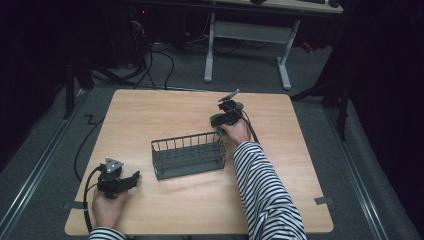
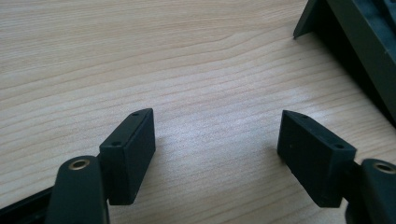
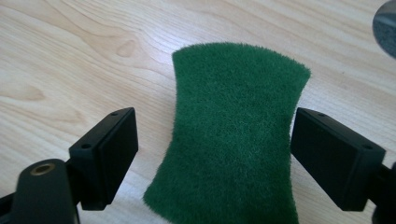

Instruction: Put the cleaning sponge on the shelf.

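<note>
A dim room with grey carpet (image 1: 320, 75), a white-legged desk (image 1: 250, 30) and floor cables (image 1: 160, 60).

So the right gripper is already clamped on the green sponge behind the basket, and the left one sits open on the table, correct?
Not quite. The right gripper is open: the right gripper view shows its jaws standing apart on either side of the green sponge, not pressing it. The rest holds: the sponge lies behind the basket, and the left gripper sits open on the table.
</note>
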{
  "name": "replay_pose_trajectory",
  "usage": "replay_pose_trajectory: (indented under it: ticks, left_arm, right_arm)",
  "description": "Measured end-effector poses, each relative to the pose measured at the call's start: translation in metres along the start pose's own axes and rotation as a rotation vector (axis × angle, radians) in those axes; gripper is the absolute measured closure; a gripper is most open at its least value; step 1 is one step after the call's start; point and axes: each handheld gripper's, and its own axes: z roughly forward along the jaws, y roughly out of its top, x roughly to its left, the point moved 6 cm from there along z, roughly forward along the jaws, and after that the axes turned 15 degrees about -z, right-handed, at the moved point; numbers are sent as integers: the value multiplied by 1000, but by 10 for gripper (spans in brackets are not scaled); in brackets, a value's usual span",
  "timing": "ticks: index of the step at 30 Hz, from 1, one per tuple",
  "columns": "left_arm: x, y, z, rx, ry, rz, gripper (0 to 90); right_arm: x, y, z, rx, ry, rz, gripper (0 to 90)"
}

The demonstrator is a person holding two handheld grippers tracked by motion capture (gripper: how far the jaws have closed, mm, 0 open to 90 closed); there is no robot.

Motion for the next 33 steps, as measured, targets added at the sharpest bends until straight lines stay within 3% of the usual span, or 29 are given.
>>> replay_pose_trajectory:
  ticks: [6, 9, 16, 33]
  left_arm:
    - [0, 0, 0, 1, -1, 0, 280]
    - [0, 0, 0, 1, 0, 1, 280]
    - [0, 0, 0, 1, 1, 2, 279]
    - [0, 0, 0, -1, 0, 0, 279]
  right_arm:
    - [-3, -8, 12, 70, -38, -9, 187]
    - [-2, -8, 12, 52, -21, 7, 254]
    - [-2, -7, 4, 53, -57, -30, 265]
    - [-13, -16, -30, -15, -57, -5, 270]
